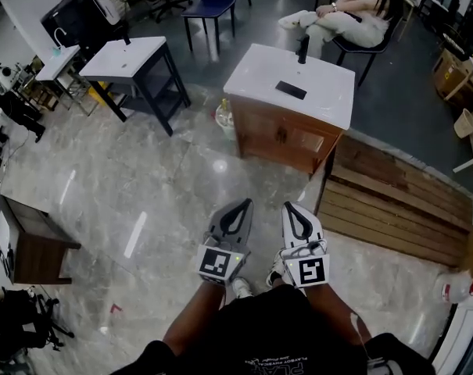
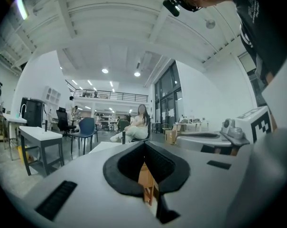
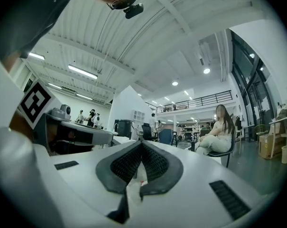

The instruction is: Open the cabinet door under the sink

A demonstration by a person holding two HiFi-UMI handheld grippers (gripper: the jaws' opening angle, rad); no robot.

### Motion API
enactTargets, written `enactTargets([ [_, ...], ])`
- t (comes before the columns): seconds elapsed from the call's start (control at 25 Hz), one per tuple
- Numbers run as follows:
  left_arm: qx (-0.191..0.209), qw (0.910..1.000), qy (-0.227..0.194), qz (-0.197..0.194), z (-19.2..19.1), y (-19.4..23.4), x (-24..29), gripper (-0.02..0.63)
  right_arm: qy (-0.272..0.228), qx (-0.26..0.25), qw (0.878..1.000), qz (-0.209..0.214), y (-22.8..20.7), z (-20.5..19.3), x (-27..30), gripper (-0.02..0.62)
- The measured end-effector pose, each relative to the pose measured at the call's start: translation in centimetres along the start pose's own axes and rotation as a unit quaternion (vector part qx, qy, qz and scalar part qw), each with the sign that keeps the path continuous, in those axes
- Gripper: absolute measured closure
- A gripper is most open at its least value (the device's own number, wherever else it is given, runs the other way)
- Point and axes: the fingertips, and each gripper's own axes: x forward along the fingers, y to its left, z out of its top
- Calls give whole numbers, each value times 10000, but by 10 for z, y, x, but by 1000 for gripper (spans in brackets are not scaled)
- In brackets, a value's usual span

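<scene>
My left tongs (image 1: 241,206) and right tongs (image 1: 294,208) are held side by side close in front of me, pointing forward. Both pairs are pressed together at the tips with nothing between them; each gripper view shows the dark pads meeting at a point.

Past them is a stretch of glossy stone floor (image 1: 158,186), with a strip of wooden decking (image 1: 392,201) off to the right. Well apart from the tongs stands the cabinet (image 1: 287,135): a brown wooden box under a white sink top (image 1: 299,80) with a dark faucet (image 1: 302,49) at the back. A sliver of the same wood shows through the gap of the left tongs (image 2: 144,146).

The cabinet door (image 1: 305,145) faces me and looks shut. I'd expect a stiff, light panel that swings easily on hinges, perhaps with a small catch to break first. There seem to be small pulls near the middle seam, though they are too tiny to make out from here. That seam is where I'd take hold, drawing along the door's arc. The cabinet stands free on a smooth floor, so a hard tug could drag it.

Behind it a seated person (image 1: 345,14) occupies a chair.
</scene>
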Motion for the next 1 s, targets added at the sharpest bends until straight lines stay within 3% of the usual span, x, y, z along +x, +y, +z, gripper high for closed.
enactTargets([
  [0.12,151,9999,-71,16,14,2,33,588,-71,101,9999,57,-23,-3,17,574],
  [0.4,338,9992,148,153,4,7,89,588,-183,292,9992,213,-70,-15,49,574],
  [0.56,167,9994,161,254,11,12,116,588,-252,501,9981,245,-93,-20,65,574],
  [0.72,318,9992,96,222,19,24,142,588,-165,694,9974,82,-116,-32,79,574],
  [1.0,123,9998,113,55,1,58,179,587,25,539,9984,-161,-134,-49,113,574],
])
